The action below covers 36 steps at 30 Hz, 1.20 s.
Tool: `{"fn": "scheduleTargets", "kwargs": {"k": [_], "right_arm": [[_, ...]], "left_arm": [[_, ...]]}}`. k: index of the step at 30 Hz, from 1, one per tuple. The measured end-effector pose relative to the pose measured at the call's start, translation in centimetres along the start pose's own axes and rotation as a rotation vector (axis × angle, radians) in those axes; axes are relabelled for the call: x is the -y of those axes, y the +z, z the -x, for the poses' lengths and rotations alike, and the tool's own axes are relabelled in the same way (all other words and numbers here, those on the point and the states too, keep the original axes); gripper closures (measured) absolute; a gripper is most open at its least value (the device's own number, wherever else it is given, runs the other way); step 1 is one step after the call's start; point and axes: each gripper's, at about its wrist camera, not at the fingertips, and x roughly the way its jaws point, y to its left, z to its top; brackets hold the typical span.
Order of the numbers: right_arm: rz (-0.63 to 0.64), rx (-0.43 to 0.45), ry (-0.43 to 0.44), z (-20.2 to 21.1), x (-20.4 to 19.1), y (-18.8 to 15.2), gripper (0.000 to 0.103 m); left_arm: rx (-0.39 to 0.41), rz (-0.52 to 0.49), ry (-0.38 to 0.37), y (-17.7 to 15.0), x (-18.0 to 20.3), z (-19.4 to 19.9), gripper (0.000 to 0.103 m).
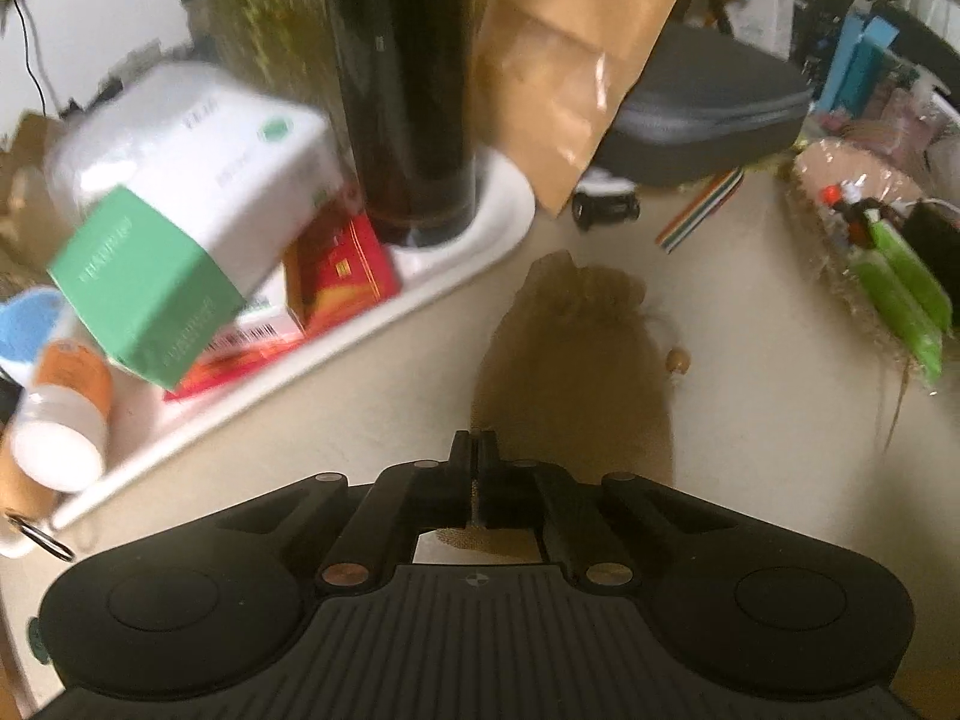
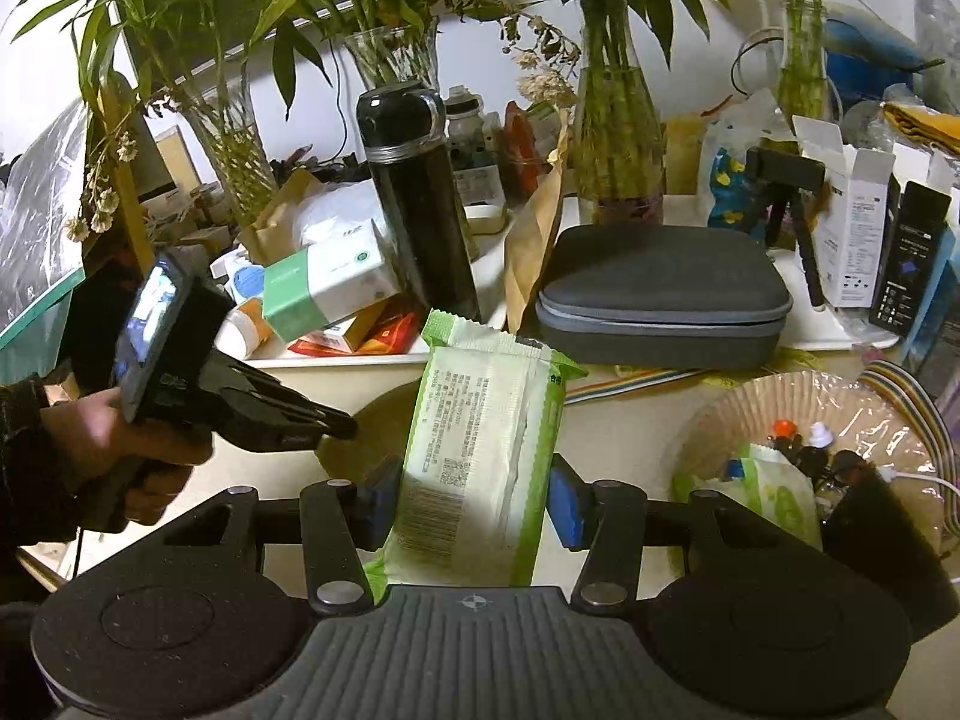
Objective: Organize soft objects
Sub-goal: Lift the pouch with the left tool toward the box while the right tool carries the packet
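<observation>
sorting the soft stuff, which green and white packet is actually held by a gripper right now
The upright wipes packet, clamped between the right gripper pads. The other green and white packet lies loose in the paper-lined basket, untouched.

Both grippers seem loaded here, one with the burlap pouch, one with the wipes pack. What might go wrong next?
1. The left gripper pinches only the burlap pouch's near edge, so the fabric may slip out.
2. The right gripper holds the wipes pack low on its body; the pack could tilt or slide.
3. The black flask stands close behind and might get knocked.
</observation>
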Motion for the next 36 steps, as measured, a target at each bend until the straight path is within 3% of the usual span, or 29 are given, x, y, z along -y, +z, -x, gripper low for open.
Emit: {"fn": "scheduleTargets", "kwargs": {"k": [14,21,36], "right_arm": [[-0.008,0.009,0.021,0.1,-0.6,0.0,0.05],[0.047,0.015,0.027,0.6,-1.4,0.3,0.05],[0.207,0.052,0.055,8.7,-5.6,2.0,0.05]], "left_arm": [[0.163,-0.089,0.037,0.0,0.8,7.3,0.102],[0.21,-0.06,0.088,-0.4,0.8,11.8,0.102],[0.294,0.012,0.188,-2.2,0.9,22.4,0.102]]}}
